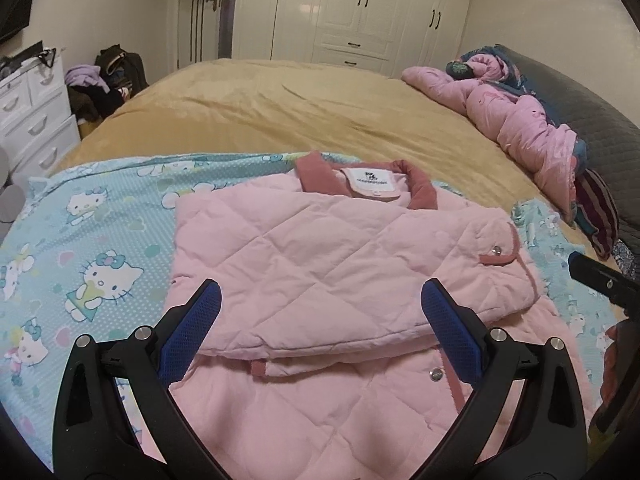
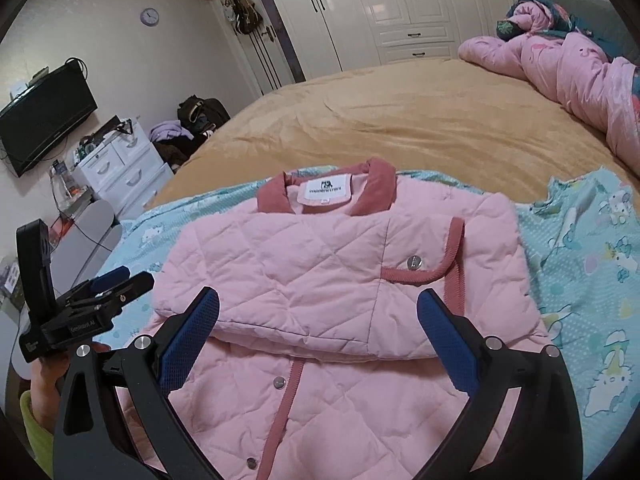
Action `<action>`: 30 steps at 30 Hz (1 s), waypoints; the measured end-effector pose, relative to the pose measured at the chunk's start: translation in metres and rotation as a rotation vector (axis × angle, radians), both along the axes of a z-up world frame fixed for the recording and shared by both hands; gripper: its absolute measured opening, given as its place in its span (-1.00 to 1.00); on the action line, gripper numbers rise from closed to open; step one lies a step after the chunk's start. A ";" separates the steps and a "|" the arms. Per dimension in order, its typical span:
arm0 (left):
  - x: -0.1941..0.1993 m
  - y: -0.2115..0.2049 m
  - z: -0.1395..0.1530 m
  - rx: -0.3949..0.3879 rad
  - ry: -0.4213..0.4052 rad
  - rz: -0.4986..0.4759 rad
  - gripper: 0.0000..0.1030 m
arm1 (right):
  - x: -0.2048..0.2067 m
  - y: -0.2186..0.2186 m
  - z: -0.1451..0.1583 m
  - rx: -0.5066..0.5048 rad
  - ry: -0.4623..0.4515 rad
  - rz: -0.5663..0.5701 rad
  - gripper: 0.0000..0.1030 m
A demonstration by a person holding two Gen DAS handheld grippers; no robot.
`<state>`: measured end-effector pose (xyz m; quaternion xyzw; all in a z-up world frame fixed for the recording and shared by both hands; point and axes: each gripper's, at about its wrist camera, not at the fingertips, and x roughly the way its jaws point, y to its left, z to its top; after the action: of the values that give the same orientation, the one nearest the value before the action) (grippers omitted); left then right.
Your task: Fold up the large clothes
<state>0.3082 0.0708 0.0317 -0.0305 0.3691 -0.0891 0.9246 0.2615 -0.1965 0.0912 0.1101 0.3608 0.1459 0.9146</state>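
A pink quilted jacket [image 1: 320,264] with a darker pink collar [image 1: 416,190] lies on a cartoon-print sheet [image 1: 92,248], both sleeves folded across its front. My left gripper [image 1: 320,304] hovers open over the jacket's lower half, its blue pads wide apart and holding nothing. In the right wrist view the same jacket [image 2: 320,272] fills the middle, and my right gripper [image 2: 318,312] is open above it too, empty. The left gripper [image 2: 116,284] shows at the left edge of that view, held in a hand [image 2: 44,372]. The right gripper's black body [image 1: 604,280] pokes in at the left wrist view's right edge.
The tan bed cover [image 1: 288,112] stretches beyond the sheet. A bunched pink duvet [image 1: 520,120] lies at the far right by a grey headboard [image 1: 580,104]. White drawers [image 1: 32,120], a clothes pile [image 1: 108,80] and a white wardrobe [image 1: 360,12] stand beyond.
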 end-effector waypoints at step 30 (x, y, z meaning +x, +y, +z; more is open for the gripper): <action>-0.109 -0.015 0.037 0.041 -0.104 0.025 0.82 | -0.090 -0.029 0.052 0.054 -0.140 0.027 0.92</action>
<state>0.1996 0.0554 0.0687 -0.0118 0.3218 -0.0714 0.9440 0.1713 -0.2255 0.1433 0.1193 0.2934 0.1751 0.9322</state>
